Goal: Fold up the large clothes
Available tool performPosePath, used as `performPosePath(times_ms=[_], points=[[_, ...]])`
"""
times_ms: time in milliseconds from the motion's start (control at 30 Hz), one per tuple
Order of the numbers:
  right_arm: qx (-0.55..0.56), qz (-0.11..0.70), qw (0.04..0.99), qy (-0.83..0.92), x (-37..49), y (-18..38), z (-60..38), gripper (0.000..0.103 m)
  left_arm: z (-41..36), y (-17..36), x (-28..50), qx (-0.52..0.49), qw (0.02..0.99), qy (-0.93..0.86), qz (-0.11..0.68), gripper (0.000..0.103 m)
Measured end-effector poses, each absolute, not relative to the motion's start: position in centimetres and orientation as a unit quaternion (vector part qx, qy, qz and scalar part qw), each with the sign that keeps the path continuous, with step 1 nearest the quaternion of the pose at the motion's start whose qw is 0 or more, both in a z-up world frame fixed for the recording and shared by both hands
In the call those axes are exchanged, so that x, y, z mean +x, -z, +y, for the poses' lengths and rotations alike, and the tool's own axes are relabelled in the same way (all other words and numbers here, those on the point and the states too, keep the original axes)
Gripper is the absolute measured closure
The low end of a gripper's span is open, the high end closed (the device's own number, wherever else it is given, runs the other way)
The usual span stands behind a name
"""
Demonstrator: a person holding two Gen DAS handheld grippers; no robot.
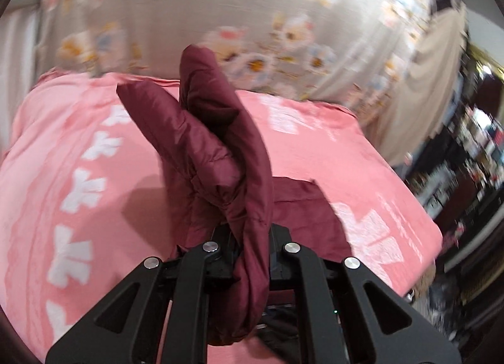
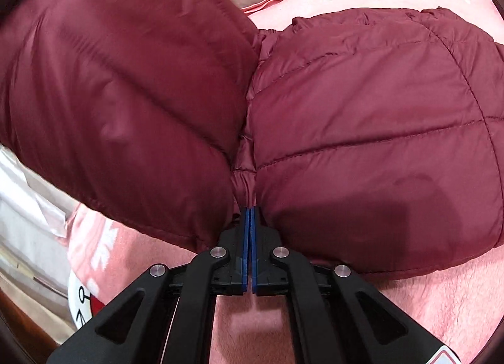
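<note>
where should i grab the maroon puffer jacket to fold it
Pinch the thin gathered seam fabric between its puffy panels, coming in low from the near edge, as the right gripper does on the maroon puffer jacket: the padded panels look too bulky.

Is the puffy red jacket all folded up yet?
Not yet. Both grippers have grabbed it: the left gripper pinches a lifted, bunched part of the maroon jacket, and the right gripper is shut on its edge. One big flap is raised over the pink blanket. Laying it flat and finishing the folds is left.
</note>
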State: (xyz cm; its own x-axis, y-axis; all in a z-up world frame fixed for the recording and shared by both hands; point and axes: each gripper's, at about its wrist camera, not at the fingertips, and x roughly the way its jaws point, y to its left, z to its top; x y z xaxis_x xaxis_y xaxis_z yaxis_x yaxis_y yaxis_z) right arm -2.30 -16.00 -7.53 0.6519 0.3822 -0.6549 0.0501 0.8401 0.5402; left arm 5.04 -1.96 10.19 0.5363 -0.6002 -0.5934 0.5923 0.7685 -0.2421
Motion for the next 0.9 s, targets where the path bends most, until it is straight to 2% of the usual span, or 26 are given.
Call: performPosePath(times_ms=[233, 533, 900], points=[[0.298, 0.377, 0.874, -0.078, -7.3, 6.1, -19.1, 0.103, -11.1, -8.7, 4.8, 0.034, 0.847, 0.384, 0.366, 0.096], [0.318, 0.349, 0.879, 0.066, -14.0, 5.6, -27.6, 0.103, -20.6, -2.8, 4.0, 0.093, 0.809, 0.395, 0.426, 0.096], [0.346, 0.366, 0.859, 0.087, -12.3, 8.0, -29.7, 0.103, -26.1, 0.9, 2.4, 0.151, 0.797, 0.383, 0.442, 0.096]])
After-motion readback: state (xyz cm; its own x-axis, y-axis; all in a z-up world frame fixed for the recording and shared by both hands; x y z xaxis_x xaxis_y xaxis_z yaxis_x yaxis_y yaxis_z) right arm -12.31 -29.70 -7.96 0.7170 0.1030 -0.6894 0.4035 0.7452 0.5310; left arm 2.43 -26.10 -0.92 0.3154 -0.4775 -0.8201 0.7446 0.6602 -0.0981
